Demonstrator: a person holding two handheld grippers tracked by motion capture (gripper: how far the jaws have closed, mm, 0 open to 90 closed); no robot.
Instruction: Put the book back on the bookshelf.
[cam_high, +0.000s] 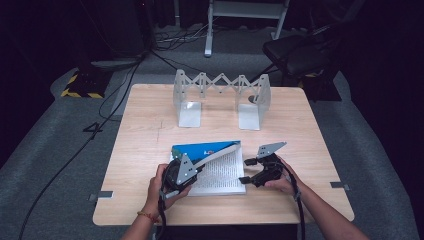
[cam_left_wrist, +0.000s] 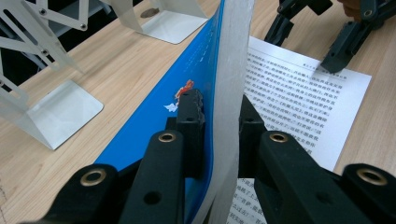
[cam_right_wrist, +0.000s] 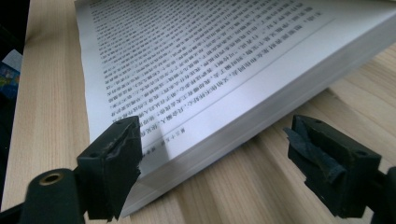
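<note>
1. Nearest the person, the left gripper (cam_high: 186, 172) pinches the book's blue front cover (cam_left_wrist: 154, 126) together with a sheaf of leading pages, its jaws pressed tight on them and holding them lifted at a slant above the rest
2. The open book (cam_high: 220, 172) lies flat near the front middle of the wooden table (cam_high: 145, 135), printed pages facing up, spine side toward the left gripper
3. The right gripper (cam_high: 257, 170) sits at the book's right edge with its jaws spread wide; one pad rests over the corner of the top page (cam_right_wrist: 196, 70), the other stands apart over bare wood, and nothing is gripped
4. Judging by this, the step in hand is turning or closing the lifted part: keep the left pinch firm but near the outer edge so the cover does not crease, and use the right jaws to steady the page block low at its edge, so the book does not slide
5. Farther back, a grey metal expandable bookend rack (cam_high: 220, 97) stands upright, well apart from the book
6. Beyond the table: grey carpet, trailing black cables (cam_high: 100, 115), a dark chair (cam_high: 295, 52) and a white frame leg in a dim room
</note>
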